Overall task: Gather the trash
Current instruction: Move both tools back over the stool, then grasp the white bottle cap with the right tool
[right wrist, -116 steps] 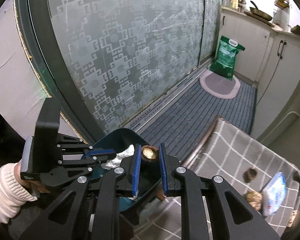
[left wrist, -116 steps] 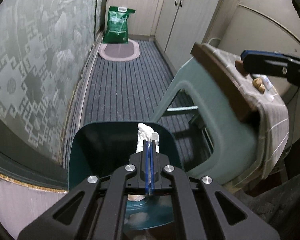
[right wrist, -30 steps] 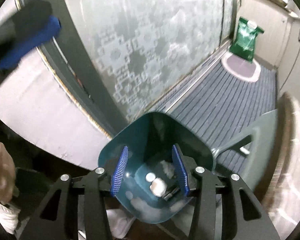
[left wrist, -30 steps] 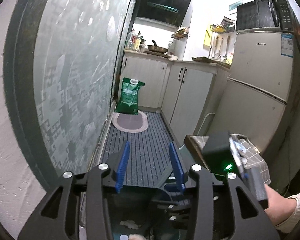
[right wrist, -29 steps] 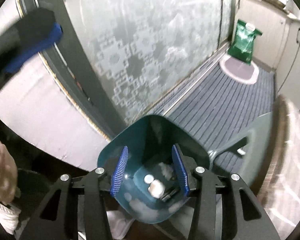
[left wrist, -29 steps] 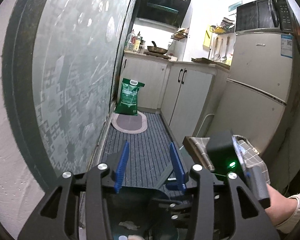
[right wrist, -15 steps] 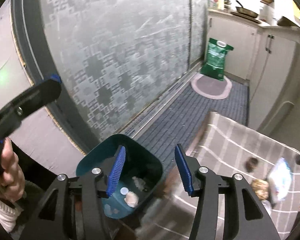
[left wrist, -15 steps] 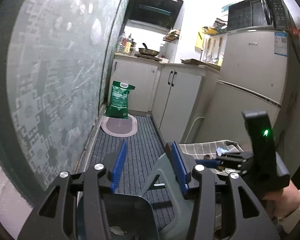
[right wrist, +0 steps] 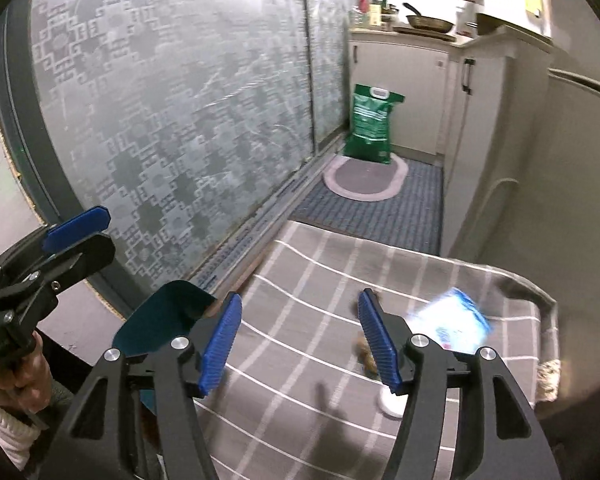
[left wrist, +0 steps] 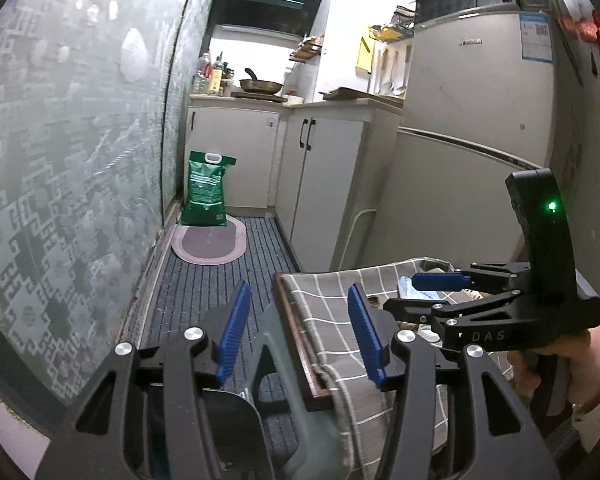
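Both hand-held grippers empty, jaws opening. Right hand-held gripper (right wrist: pixel 298 338) hangs over the checked cloth (right wrist: pixel 300 280) on the worktop: blue-white wrapper (right wrist: pixel 452 322) just right of its right finger, brown scrap (right wrist: pixel 366 356) partly behind that finger, white cap (right wrist: pixel 388 404) below it. Teal bin (right wrist: pixel 160 320) sits off the cloth's edge, just left of its left finger. Left hand-held gripper (left wrist: pixel 298 334) points past the worktop's near corner, nothing between its fingers, bin rim (left wrist: pixel 236 400) under it.

Blurred litter past the right gripper (right wrist: pixel 300 336)

The blue packet (right wrist: pixel 450 322) and brown scraps (right wrist: pixel 366 354) beside its right finger are smeared, unidentifiable.
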A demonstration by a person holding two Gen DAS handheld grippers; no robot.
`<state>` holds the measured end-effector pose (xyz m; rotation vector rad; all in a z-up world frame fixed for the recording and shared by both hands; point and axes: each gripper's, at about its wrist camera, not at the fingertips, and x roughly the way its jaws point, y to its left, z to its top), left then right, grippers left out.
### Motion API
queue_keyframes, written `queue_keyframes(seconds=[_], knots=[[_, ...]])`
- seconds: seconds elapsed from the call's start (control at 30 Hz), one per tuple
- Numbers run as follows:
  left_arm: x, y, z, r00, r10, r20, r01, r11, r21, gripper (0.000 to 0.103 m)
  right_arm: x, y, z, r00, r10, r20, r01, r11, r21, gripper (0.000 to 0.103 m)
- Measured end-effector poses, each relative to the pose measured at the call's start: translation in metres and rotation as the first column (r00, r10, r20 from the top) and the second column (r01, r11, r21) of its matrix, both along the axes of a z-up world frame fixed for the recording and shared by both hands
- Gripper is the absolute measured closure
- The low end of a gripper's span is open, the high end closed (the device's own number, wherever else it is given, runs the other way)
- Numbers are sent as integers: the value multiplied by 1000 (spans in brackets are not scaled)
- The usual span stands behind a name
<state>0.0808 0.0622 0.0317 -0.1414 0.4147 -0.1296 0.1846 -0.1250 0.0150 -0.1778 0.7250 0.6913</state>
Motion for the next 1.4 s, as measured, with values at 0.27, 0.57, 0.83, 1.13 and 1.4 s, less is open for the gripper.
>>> queue_keyframes(seconds=[0.27, 0.57, 0.83, 1.13, 1.4], knots=[[15, -26, -4, 999, -36, -22, 36, 999, 18, 47, 11, -34, -17, 997, -65, -39, 64, 997, -34, 42], [30, -50, -11, 997, -67, -48, 69, 997, 43, 45, 17, -55, -40, 992, -90, -88, 83, 994, -78, 42], [41, -68, -19, 993, -88, -79, 93, 994, 63, 45, 17, -60, -53, 988, -73, -136, 64, 995, -71, 51], [56, -91, -33, 983, -124, -137, 137, 987, 84, 45, 19, -64, -53, 991, -72, -115, 63, 995, -80, 73], [69, -114, -51, 967, -149, -207, 178, 976, 126, 45, 18, -85, -45, 990, -83, -115, 78, 996, -54, 73]])
